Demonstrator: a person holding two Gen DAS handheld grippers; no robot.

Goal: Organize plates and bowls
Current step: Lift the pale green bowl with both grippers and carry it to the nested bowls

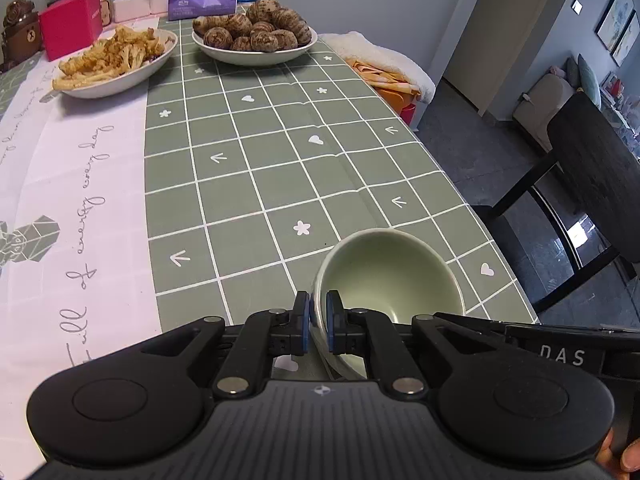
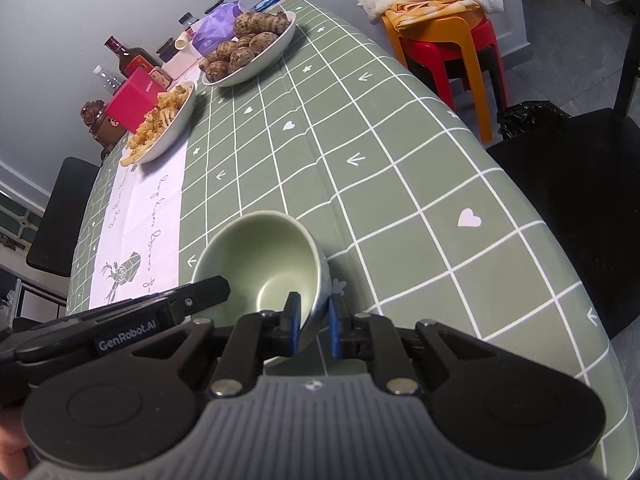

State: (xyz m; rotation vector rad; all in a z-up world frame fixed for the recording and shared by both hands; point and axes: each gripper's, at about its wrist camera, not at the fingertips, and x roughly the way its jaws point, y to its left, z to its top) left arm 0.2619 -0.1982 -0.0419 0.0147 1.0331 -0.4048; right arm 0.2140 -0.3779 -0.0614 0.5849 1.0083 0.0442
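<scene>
Across the whole field runs the table (image 1: 280,168), covered in a green checked cloth with a white lettered strip along its left part. At its far end you have two white plates side by side: one of cauliflower (image 1: 116,60) on the left, one of taro (image 1: 254,40) on the right, with a red box (image 1: 70,24), bottles and a purple bag behind them near the wall. Off the table's right edge stand stacked stools (image 2: 448,40), orange over red, under a white towel, and a dark chair (image 1: 592,200) nearer you. Close to the near right edge sits the green bowl (image 1: 390,272), empty. Your left gripper (image 1: 318,322) has its blue-padded fingers pinched on the bowl's left rim, one pad inside the wall and one outside. Your right gripper (image 2: 314,322) pinches the bowl's right rim the same way, wall between the pads. The bowl looks tilted in the right view; whether its base touches the cloth cannot be told.
</scene>
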